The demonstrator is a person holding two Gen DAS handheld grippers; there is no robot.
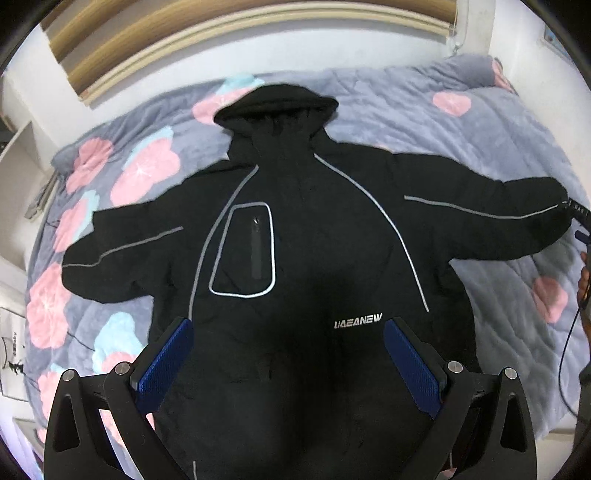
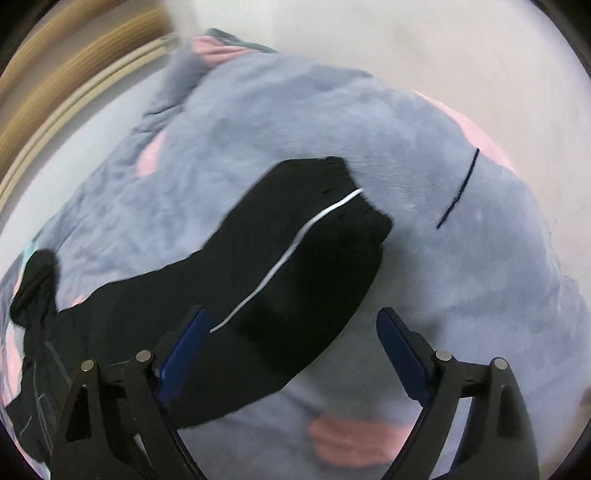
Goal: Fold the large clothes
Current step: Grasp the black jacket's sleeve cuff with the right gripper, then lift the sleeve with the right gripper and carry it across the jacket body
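A black hooded jacket (image 1: 314, 229) with grey piping and white lettering lies face up on the bed, both sleeves spread out to the sides. My left gripper (image 1: 288, 325) hangs open above the jacket's lower front, with nothing between its blue pads (image 1: 162, 365). In the blurred right wrist view, one jacket sleeve (image 2: 295, 266) with a white stripe runs up to its cuff (image 2: 343, 184). My right gripper (image 2: 291, 313) stands open over that sleeve, the left finger above the black cloth and the right finger above the blanket. It holds nothing.
A grey-lilac blanket (image 1: 424, 122) with pink and pale blue flowers covers the bed. A wooden panel (image 1: 221, 33) and white wall lie beyond the hood. A person's hand (image 1: 585, 280) and a dark cable show at the right edge, near the sleeve's end.
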